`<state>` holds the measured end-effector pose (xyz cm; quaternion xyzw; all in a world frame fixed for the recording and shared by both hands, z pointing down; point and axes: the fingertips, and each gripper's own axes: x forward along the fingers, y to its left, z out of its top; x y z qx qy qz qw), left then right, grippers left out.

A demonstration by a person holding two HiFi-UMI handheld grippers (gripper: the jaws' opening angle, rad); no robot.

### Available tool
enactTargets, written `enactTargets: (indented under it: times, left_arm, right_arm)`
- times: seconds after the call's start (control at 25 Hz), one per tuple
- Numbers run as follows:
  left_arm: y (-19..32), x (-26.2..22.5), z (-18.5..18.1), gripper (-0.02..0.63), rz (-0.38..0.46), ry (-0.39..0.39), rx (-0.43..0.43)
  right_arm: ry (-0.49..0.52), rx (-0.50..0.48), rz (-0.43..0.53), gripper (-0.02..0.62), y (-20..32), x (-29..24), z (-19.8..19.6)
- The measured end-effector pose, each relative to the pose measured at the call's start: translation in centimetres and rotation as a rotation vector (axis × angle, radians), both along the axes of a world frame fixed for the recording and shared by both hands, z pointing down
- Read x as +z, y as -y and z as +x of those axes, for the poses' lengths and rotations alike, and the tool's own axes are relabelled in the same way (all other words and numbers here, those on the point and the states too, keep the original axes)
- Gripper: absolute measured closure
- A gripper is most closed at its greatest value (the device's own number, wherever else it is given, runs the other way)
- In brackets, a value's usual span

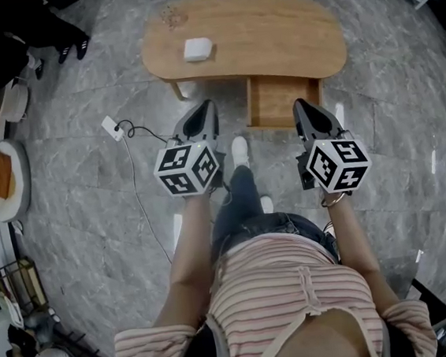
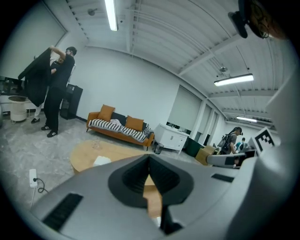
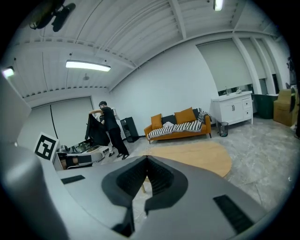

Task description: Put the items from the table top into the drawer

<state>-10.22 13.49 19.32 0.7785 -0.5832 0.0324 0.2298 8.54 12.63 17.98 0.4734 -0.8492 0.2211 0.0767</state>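
Here, the person stands before a low wooden table [image 1: 272, 38] with both tools held short of it, above the grey marble floor [image 1: 96, 250]. The left gripper [image 1: 200, 109] has its jaws pressed together at the tips with nothing between them, and the right gripper [image 1: 304, 106] is closed and bare in the same way. A white boxy item [image 1: 197, 49] lies on the tabletop left of centre, beyond the left gripper and well apart from both tools. The drawer [image 1: 278, 100] is pulled out under the table's front edge, nearer the right gripper. The person's leg and white shoe [image 1: 240, 150] sit between the two grippers, just in front of the drawer. A white power strip [image 1: 112, 128] and its cable lie on the floor left of the left gripper. Across the room stand an orange sofa [image 2: 119, 127] and a white cabinet [image 2: 171, 137], and another person [image 2: 58, 89] holds up a dark garment.
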Motion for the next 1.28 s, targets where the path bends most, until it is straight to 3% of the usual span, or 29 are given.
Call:
enactTargets:
  times: [0.32, 0.72, 1.28]
  left_arm:
    - [9.4, 2.0, -6.0, 0.594, -0.057, 0.025, -0.049]
    - [20.0, 6.8, -12.5, 0.592, -0.177, 0.052, -0.046]
    - [29.3, 18.8, -16.6, 0.592, -0.365, 0.087, -0.02]
  right_arm:
    - [-0.021, -0.039, -0.066, 0.587, 8.6, 2.1, -4.8]
    - [-0.057, -0.033, -0.113, 0.588, 19.3, 3.7, -10.0]
    - [-0.141, -0.142, -0.216, 0.588, 28.7, 11.6, -17.5]
